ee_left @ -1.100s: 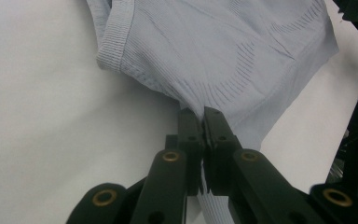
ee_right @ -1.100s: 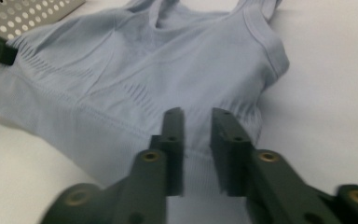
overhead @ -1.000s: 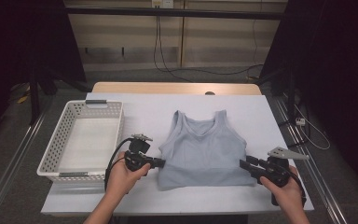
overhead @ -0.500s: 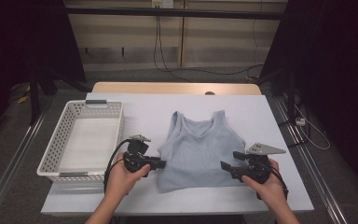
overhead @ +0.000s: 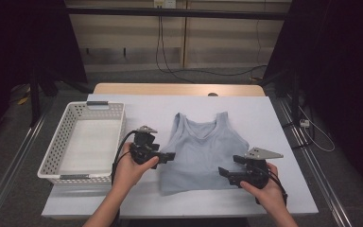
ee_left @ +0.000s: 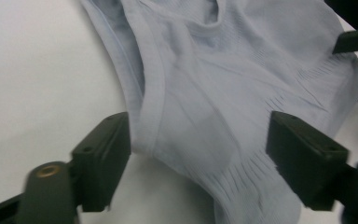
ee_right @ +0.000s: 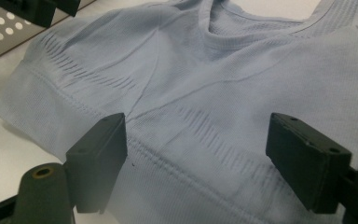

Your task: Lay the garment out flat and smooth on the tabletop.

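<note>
Pale blue ribbed knit tank top [overhead: 201,152] flat on white counter [overhead: 283,137]; left gripper [overhead: 166,156], right gripper [overhead: 227,172]: fingers just opening, apart, unclamped. Risk: closing snags both layers, bunching hem.

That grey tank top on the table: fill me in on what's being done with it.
A person works a gripper in each hand at the pale grey tank top, which lies flat on the white table. The left gripper is at its left edge, the right gripper at its lower right hem. Both have just been opening their jaws, fabric loose between them. A white basket stands empty at the left.
</note>
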`<state>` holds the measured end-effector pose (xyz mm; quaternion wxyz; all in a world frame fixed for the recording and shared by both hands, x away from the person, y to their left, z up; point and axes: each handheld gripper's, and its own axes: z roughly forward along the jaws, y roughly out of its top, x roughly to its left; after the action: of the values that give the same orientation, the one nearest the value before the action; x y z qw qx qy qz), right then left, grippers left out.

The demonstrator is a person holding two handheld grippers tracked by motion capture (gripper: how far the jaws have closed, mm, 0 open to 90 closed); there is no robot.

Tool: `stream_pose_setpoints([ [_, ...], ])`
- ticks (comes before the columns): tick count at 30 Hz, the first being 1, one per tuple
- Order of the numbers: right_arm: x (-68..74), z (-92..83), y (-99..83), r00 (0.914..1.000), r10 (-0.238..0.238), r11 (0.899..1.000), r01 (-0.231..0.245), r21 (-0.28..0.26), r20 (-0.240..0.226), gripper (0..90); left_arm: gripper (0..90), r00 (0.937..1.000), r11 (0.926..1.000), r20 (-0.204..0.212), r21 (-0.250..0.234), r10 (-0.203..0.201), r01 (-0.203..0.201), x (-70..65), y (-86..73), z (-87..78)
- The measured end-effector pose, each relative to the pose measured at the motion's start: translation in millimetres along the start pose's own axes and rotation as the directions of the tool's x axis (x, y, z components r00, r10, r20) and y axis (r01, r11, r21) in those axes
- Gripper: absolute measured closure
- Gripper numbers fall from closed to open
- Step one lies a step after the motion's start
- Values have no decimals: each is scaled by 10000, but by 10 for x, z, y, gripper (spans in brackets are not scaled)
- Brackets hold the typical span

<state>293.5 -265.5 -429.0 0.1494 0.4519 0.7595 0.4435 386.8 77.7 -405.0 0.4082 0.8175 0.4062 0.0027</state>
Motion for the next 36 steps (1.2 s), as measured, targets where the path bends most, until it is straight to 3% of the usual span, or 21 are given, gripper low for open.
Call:
stream_pose_setpoints([
  [9,33,26,-11,10000,-60,10000,60,4,-65,190,142,9988,9996,-414,-109,270,-275,94,140,58],
  [12,44,36,-12,9999,-110,9999,111,17,-72,185,133,9980,9995,-611,-228,189,-203,119,184,68],
  [25,64,54,-22,9997,-194,9998,194,32,-131,177,113,9986,9995,-534,-298,64,-80,205,327,158],
  [36,86,64,-27,9997,-236,9997,237,57,-112,165,107,9984,9994,-527,-264,193,-207,246,450,193],
])
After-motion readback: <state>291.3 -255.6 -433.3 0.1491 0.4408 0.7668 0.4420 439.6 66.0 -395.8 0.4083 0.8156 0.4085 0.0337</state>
